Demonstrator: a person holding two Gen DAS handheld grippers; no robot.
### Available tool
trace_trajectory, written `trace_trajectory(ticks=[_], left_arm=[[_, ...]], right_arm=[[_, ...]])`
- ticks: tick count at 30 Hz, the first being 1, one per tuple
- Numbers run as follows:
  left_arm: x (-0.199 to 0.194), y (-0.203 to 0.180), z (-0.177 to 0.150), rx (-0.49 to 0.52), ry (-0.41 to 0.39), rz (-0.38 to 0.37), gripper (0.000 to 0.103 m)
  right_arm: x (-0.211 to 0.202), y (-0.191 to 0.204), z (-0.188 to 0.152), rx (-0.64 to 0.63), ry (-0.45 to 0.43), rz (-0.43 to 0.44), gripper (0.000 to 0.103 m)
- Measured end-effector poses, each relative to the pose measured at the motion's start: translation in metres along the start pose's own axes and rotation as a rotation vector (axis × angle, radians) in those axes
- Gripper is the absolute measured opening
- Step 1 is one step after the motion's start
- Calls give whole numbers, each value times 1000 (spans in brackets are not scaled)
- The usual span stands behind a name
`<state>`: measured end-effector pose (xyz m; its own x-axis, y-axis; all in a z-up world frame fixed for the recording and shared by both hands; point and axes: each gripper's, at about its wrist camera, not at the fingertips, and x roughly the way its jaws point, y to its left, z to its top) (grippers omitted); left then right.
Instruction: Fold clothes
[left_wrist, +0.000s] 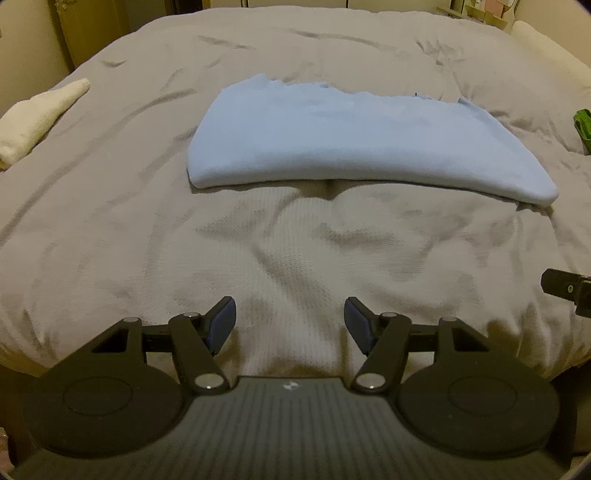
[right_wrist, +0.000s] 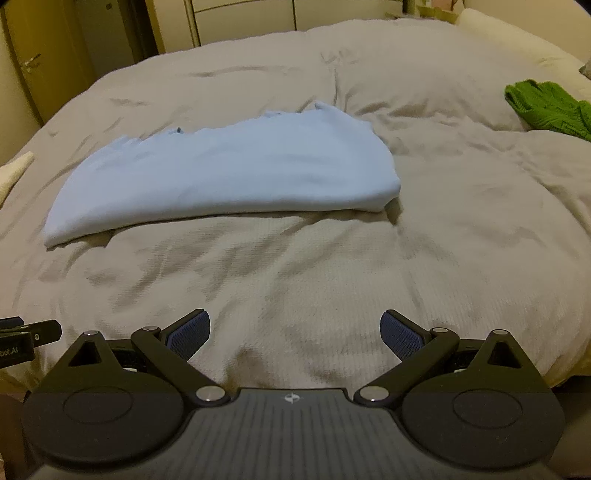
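A light blue garment (left_wrist: 354, 140) lies folded into a long flat band across the middle of the grey bed cover (left_wrist: 110, 221); the right wrist view shows the same blue garment (right_wrist: 229, 173) left of centre. My left gripper (left_wrist: 290, 325) hovers over the near part of the bed, short of the garment's folded edge, open with only bed cover between its blue pads. My right gripper (right_wrist: 295, 336) stands wide open, likewise short of the garment and empty. Each gripper shows at the other view's edge: right gripper (left_wrist: 565, 290), left gripper (right_wrist: 29, 334).
A green knitted garment (right_wrist: 546, 107) lies at the far right of the bed, its edge (left_wrist: 583, 125) just visible. A cream folded towel (left_wrist: 37, 118) rests at the left edge. Pillows (right_wrist: 517, 40) sit at the far right, cupboards and a door (right_wrist: 55, 55) behind.
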<state>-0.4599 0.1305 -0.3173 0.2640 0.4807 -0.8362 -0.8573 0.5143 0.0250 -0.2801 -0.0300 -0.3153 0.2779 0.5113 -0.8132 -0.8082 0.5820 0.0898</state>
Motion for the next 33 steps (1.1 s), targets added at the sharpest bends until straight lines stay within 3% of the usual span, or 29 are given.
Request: trace_trajectory(ticks=[13, 16, 20, 22, 23, 28, 30, 33], left_arm=[[21, 4, 12, 1, 31, 6, 63], [25, 6, 14, -4, 36, 4, 63], [25, 9, 17, 6, 17, -36, 62], [23, 10, 19, 14, -4, -78, 53], [22, 10, 21, 20, -17, -102, 48], [23, -1, 38, 66, -56, -144, 42], [28, -8, 46, 85, -58, -150, 38], [36, -15, 60, 101, -73, -180, 35]], right_arm=[[19, -9, 14, -24, -19, -67, 101], [20, -16, 17, 15, -33, -44, 101], [21, -32, 22, 118, -46, 30, 101], [22, -41, 25, 180, -59, 86, 101], [22, -48, 25, 232, -73, 139, 101], [40, -86, 26, 544, -89, 394, 100], [52, -97, 26, 631, -81, 443, 92], [64, -105, 31, 670, -88, 431, 73]])
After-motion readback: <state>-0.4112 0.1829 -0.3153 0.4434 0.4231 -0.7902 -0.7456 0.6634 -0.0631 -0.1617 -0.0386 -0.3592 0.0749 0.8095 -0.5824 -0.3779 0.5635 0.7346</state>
